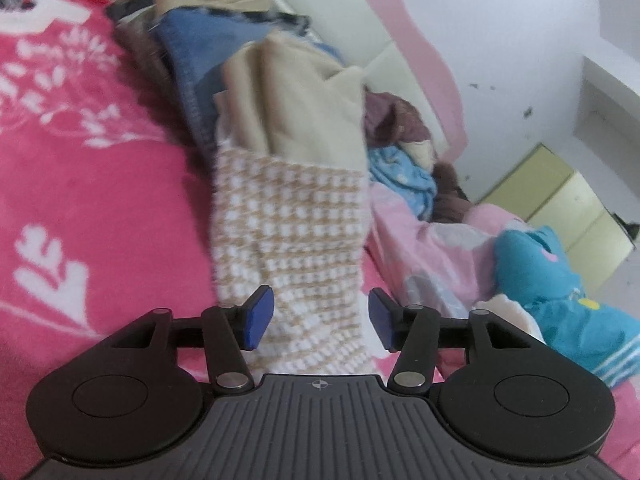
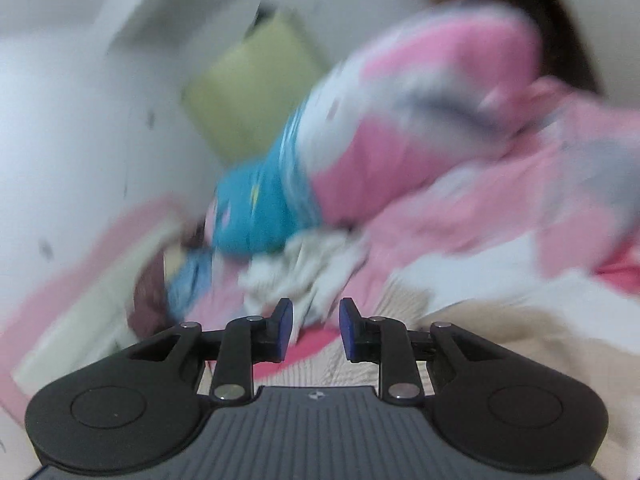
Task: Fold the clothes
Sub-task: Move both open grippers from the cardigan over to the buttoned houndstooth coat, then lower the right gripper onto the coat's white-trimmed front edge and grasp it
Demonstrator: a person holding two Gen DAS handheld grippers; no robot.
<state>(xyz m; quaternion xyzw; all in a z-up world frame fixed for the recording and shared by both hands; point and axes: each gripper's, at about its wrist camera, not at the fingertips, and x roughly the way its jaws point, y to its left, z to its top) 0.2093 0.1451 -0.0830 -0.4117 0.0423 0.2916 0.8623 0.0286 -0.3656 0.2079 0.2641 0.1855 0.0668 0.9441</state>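
A beige and white checked garment (image 1: 292,232) lies on the pink flowered blanket (image 1: 80,168), running away from me toward a pile of folded clothes (image 1: 240,60). My left gripper (image 1: 320,320) is open just above its near end, one blue pad on each side of the cloth, gripping nothing. In the blurred right wrist view my right gripper (image 2: 316,328) is open over a beige cloth (image 2: 500,340), with nothing between its pads. A white crumpled garment (image 2: 304,268) and a teal garment (image 2: 256,208) lie ahead of it.
A teal garment (image 1: 560,296), pink patterned bedding (image 1: 432,248) and a blue dotted cloth (image 1: 404,176) lie to the right. A white padded headboard (image 1: 360,20) and the wall (image 1: 520,40) stand behind. A yellow-green cabinet (image 1: 560,200) is at far right.
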